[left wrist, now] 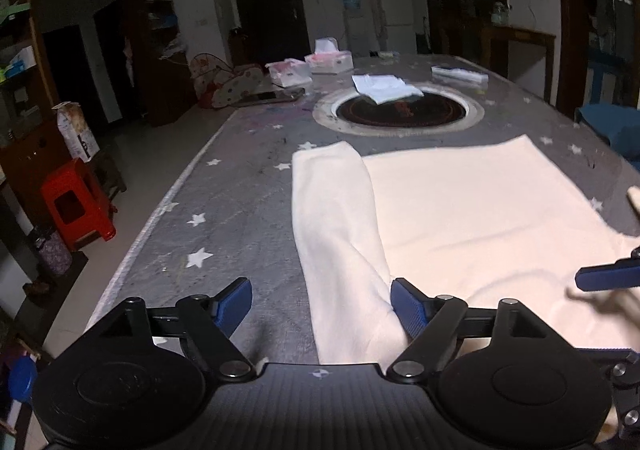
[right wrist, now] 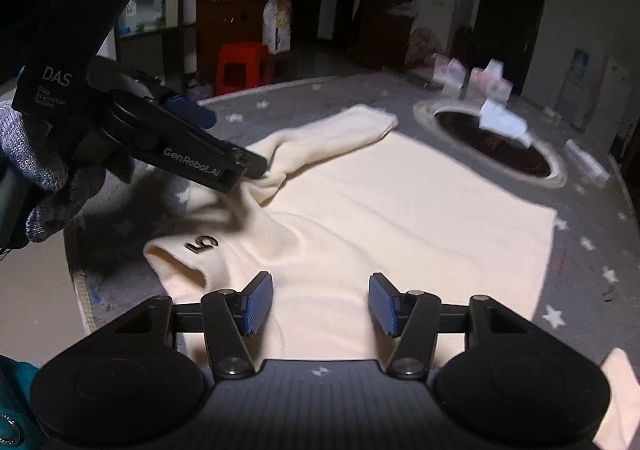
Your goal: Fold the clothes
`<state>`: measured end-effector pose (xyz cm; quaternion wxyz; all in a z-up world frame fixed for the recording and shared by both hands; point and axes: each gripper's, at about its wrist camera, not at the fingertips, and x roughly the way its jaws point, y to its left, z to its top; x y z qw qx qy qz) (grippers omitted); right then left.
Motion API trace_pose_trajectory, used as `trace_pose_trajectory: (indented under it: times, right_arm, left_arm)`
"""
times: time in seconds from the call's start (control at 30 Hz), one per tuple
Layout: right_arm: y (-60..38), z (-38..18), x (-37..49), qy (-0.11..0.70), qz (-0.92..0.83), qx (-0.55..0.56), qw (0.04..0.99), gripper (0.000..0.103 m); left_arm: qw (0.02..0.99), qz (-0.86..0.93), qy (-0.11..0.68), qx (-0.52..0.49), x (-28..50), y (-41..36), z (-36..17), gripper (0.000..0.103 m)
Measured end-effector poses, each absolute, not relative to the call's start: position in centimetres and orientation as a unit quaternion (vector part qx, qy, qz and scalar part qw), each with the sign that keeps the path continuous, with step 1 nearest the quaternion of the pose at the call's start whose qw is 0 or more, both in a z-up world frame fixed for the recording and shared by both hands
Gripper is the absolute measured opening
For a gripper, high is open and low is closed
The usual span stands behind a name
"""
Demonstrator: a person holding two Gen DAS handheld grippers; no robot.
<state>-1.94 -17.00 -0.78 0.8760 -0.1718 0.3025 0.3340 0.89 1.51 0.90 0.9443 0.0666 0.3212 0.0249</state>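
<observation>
Hand-held gripper [right wrist: 320, 300] over cream sweater [right wrist: 400, 209]

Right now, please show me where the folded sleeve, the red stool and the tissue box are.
folded sleeve [left wrist: 332, 209]: left wrist view, middle of its length.
red stool [left wrist: 74, 197]: left wrist view, front face.
tissue box [left wrist: 330, 61]: left wrist view, front side.

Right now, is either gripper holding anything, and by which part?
Nothing is held. The left gripper is open around the cream knit sweater's sleeve near the shoulder; the right gripper hovers open over its body.
</observation>
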Motion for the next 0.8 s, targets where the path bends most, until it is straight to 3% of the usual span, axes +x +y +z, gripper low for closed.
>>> trace_pose_trajectory:
  times: [0.27, 0.4, 0.8]
  right_arm:
    - [-19.2, -1.4, -3.3, 0.327, 0.329, -0.138, 0.875, 0.055]
    - [-22.0, -0.2, -3.5, 0.32, 0.302, -0.076, 0.895, 0.054]
    - [-32.2, 0.0, 1.7, 0.316, 0.065, -0.025, 0.946, 0.046]
  left_arm:
    - [0.952, -0.008, 0.294, 0.081, -1.4, -0.7, 2.4, 0.077]
    - [0.952, -0.045, 0.291, 0.078, -1.7, -1.9, 2.4, 0.071]
    - [0.929, -0.16, 0.322, 0.083, -2.0, -6.4, 0.0, 0.069]
